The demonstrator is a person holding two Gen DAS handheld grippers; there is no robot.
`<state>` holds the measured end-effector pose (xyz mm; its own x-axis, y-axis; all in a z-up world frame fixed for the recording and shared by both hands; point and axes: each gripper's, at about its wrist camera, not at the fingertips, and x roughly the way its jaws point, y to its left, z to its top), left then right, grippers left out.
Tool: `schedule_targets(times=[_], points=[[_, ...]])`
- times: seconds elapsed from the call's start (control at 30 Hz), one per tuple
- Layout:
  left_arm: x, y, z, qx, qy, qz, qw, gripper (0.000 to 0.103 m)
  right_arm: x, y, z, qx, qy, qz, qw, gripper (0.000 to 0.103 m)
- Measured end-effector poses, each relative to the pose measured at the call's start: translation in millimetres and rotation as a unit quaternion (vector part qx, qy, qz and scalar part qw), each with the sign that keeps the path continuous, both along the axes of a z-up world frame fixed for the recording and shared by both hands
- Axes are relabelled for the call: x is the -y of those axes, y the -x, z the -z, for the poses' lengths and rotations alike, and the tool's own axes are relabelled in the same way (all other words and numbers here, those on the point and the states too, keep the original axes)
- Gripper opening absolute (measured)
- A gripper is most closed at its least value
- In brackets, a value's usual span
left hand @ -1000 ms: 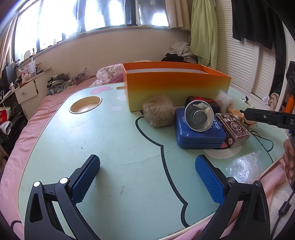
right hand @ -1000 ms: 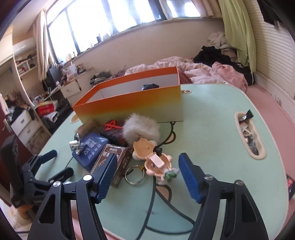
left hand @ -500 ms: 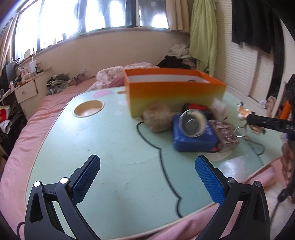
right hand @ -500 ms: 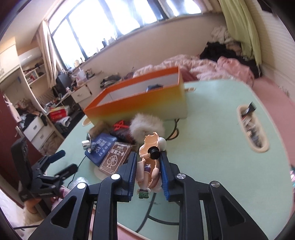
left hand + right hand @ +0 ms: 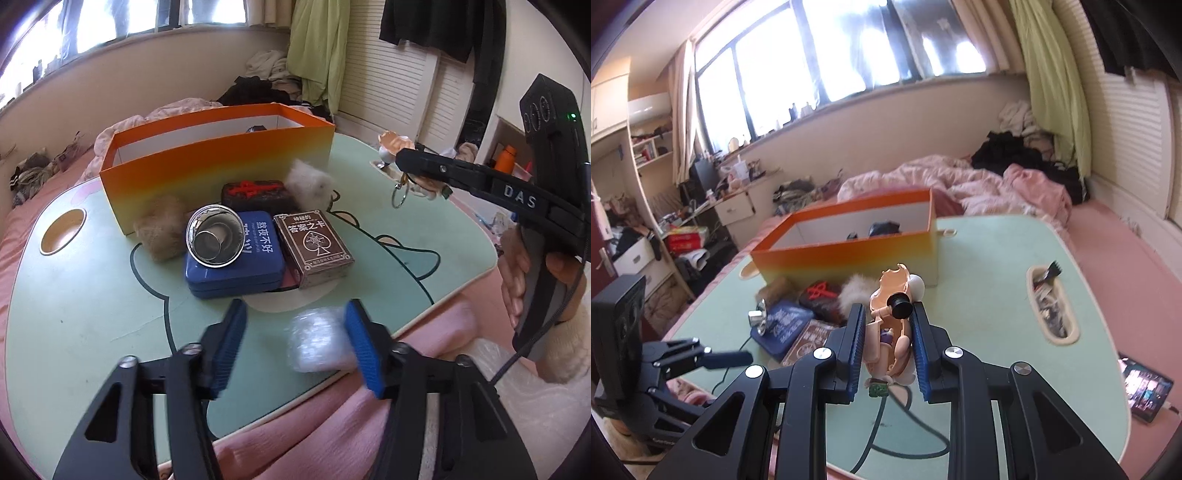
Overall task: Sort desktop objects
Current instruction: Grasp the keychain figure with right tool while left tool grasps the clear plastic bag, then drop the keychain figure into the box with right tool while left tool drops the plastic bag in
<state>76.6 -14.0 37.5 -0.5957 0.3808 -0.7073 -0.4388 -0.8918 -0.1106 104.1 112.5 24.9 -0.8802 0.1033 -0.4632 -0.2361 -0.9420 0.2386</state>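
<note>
My right gripper [image 5: 888, 343] is shut on a peach doll keychain [image 5: 890, 314] and holds it above the green table [image 5: 990, 258]; it also shows in the left wrist view [image 5: 402, 162] with the doll [image 5: 393, 142] and its ring hanging. My left gripper [image 5: 295, 332] is open, low over the table's near edge, with a clear plastic wrapper [image 5: 317, 343] against its right finger. An orange box [image 5: 218, 162] stands behind a blue tin [image 5: 236, 258], a steel cup [image 5: 214, 240], a brown card box [image 5: 314, 243], a black case [image 5: 255, 194] and two fur balls.
A cup hole [image 5: 62, 236] is at the table's left. A slot tray [image 5: 1051, 306] with small items is in the table's right side. A phone [image 5: 1145, 387] lies off the right edge. Pink bedding surrounds the table.
My right gripper shut on the doll keychain and lifted it off the table. My left gripper moved right toward the plastic wrapper and its jaws narrowed.
</note>
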Motion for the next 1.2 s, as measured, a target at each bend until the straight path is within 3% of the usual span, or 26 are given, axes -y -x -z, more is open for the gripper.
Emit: schedule_targets(times=[0.07,0.1,0.2,0.27,0.3,0.37,0.43,0.5,0.6,0.73,0.93,1.0,1.03,1.07,1.1,1.2], points=[[3,-2,-1,0.005,-0.019,0.007,0.9998,0.029,0,0,-4,-0.006,-0.005,0.010,1.000,0.024],[3,-2,0,0.009,-0.025,0.013,0.9996,0.027,-1,1,-6,-0.009,-0.007,0.016,1.000,0.024],[-5,-6,2,0.004,-0.011,0.027,0.9996,0.027,-6,7,-13,-0.013,-0.003,0.031,0.999,0.024],[-12,-6,5,0.013,-0.002,0.044,0.9989,0.040,-13,10,-19,-0.024,0.013,0.037,0.999,0.024],[-14,-3,7,0.023,0.000,0.049,0.9985,0.043,-18,11,-22,-0.028,0.020,0.042,0.999,0.024],[-19,-7,7,0.007,0.019,0.051,0.9985,0.041,-27,12,-30,-0.039,0.034,0.053,0.997,0.024],[-21,-8,8,0.003,0.029,0.043,0.9987,0.030,-34,13,-38,-0.048,0.040,0.057,0.996,0.024],[-18,-7,8,0.006,0.018,0.041,0.9990,0.030,-37,14,-46,-0.058,0.038,0.059,0.996,0.024],[-2,0,2,0.008,-0.002,0.018,0.9998,0.030,-41,23,-55,-0.059,0.036,0.053,0.996,0.024],[21,25,-30,-0.015,-0.027,-0.024,0.9992,0.030,-45,59,-52,-0.025,0.054,0.024,0.998,0.024],[39,106,-79,-0.070,-0.033,-0.117,0.9902,0.031,-46,123,-31,0.012,0.095,0.007,0.995,0.024],[41,131,-79,-0.077,-0.039,-0.138,0.9866,0.050,-45,136,-23,0.016,0.103,-0.001,0.995,0.024],[41,142,-74,-0.069,-0.036,-0.153,0.9851,0.075,-45,142,-18,0.024,0.109,-0.006,0.994,0.033],[40,148,-70,-0.064,-0.037,-0.162,0.9841,0.081,-45,146,-14,0.032,0.114,-0.008,0.993,0.049],[41,151,-66,-0.062,-0.044,-0.163,0.9837,0.081,-45,146,-11,0.033,0.120,-0.008,0.992,0.055],[44,138,-60,-0.060,-0.055,-0.144,0.9862,0.081,-46,137,-13,0.018,0.124,-0.007,0.992,0.059]])
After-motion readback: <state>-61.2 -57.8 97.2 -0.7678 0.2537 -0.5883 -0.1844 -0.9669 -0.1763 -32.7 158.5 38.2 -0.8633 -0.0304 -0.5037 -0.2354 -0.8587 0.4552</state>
